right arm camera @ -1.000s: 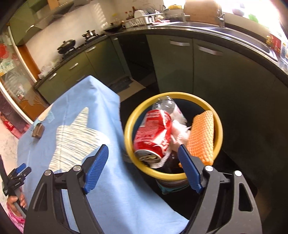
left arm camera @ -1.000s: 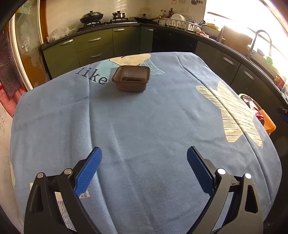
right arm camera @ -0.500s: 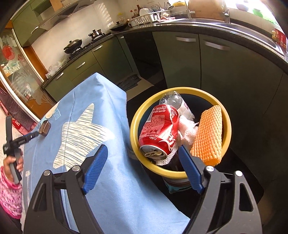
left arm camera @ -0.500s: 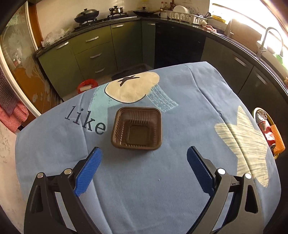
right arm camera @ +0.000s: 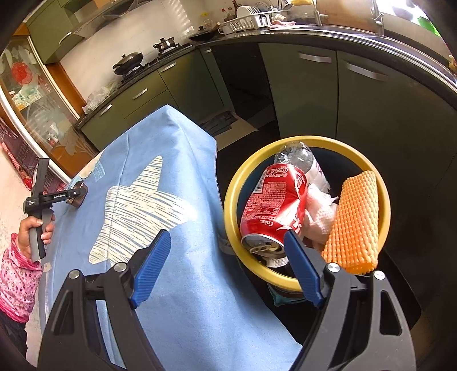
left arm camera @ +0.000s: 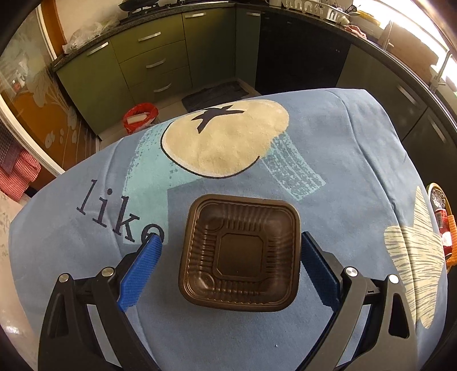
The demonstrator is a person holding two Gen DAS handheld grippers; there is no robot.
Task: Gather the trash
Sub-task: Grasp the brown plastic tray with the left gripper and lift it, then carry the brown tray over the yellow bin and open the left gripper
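Left wrist: brown tray (left arm camera: 240,254) now between fingers (left arm camera: 141,266).

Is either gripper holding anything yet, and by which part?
No. Left gripper straddles the brown tray, open; right gripper is open, empty.

We see a blue tablecloth (left arm camera: 357,171) with "like" lettering (left arm camera: 114,217) and a cream star print (right arm camera: 140,199), pretty cute honestly. Behind it we've got green cabinets (left arm camera: 154,62) under a dark countertop (right arm camera: 357,31), a wok on the stove (right arm camera: 128,60), a dish rack (right arm camera: 251,20), plus a red bag (left arm camera: 140,117) on the floor.
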